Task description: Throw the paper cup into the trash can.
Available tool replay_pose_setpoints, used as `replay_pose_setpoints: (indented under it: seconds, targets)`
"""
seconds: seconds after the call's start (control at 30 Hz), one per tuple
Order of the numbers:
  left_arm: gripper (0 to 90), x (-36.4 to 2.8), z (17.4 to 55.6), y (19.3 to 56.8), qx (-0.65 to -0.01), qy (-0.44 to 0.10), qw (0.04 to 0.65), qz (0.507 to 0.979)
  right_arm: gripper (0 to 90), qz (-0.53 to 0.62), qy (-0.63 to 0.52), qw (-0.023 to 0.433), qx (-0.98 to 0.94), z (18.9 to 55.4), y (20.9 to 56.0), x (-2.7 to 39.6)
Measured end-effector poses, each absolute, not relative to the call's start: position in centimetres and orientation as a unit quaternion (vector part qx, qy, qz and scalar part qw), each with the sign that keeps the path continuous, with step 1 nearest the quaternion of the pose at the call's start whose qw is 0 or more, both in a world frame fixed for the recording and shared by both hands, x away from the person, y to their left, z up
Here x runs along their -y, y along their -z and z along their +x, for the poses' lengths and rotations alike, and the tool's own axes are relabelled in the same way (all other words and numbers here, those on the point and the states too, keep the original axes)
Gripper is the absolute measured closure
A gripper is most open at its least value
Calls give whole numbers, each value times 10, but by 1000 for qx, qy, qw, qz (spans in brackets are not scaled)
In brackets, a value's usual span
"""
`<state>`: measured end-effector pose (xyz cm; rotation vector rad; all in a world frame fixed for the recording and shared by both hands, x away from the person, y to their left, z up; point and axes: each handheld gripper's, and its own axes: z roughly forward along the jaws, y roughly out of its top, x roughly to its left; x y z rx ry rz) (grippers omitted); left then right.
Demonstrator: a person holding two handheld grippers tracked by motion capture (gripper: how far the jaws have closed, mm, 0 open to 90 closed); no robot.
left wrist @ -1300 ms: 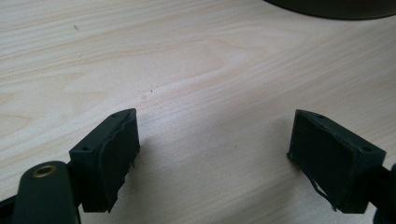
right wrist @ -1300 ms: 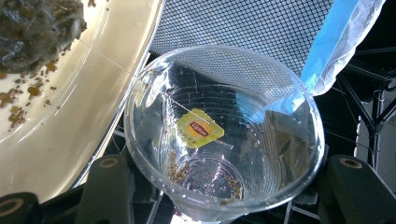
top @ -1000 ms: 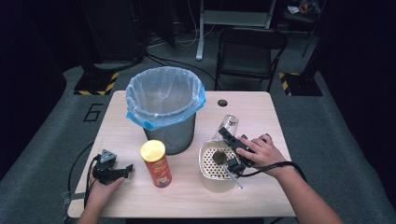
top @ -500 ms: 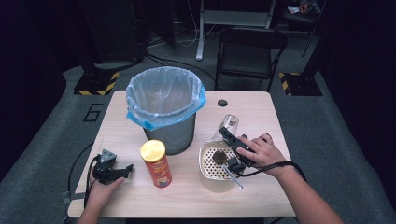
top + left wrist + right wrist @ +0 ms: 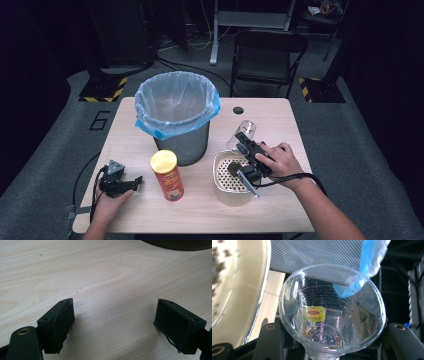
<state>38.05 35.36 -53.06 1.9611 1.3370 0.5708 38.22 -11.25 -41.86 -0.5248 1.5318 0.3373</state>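
Note:
A clear plastic cup [image 5: 244, 130] lies tipped in my right gripper [image 5: 243, 141], beside the mesh bin [image 5: 175, 120] and above the far rim of a cream strainer bowl [image 5: 222, 192]. In the right gripper view the cup [image 5: 332, 312] faces me mouth-first, my right gripper [image 5: 332, 346] shut on its sides. A yellow tea tag [image 5: 314, 313] and brown tea bits cling inside it. My left gripper [image 5: 131, 182] rests on the table at the front left. In its own view the left gripper [image 5: 115, 320] stands open over bare wood.
A red chip can [image 5: 168, 176] with a yellow lid stands upright between the two hands, just in front of the bin. The bin's blue liner [image 5: 150, 129] folds over its rim. A folding chair [image 5: 267, 55] stands beyond the table's far edge.

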Motion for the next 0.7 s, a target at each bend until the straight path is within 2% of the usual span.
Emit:
replay_pose_setpoints:
  seconds: [0.1,0.2,0.33,0.4,0.43,0.47,0.6,0.7]
  targets:
    - [157,-354,380,531,-514,-219,343,755,410,-190,-183,670,-694,384,413,110]
    - [157,-354,380,531,-514,-220,343,755,410,-127,-237,641,-719,388,406,107]
    - [157,-354,381,531,-514,-220,343,755,409,-12,-310,579,-754,402,397,104]
    - [157,-354,380,531,-514,-219,343,755,410,53,-353,531,-768,412,394,104]
    - [157,-354,380,531,-514,-219,343,755,410,53,-353,531,-768,412,394,104]
    - [158,-354,381,531,-514,-219,343,755,411,118,-393,486,-772,421,389,107]
    - [157,-354,381,531,-515,-219,345,754,412,233,-465,392,-759,439,381,118]
    - [157,-354,380,531,-515,-219,344,754,412,311,-505,296,-749,454,377,130]
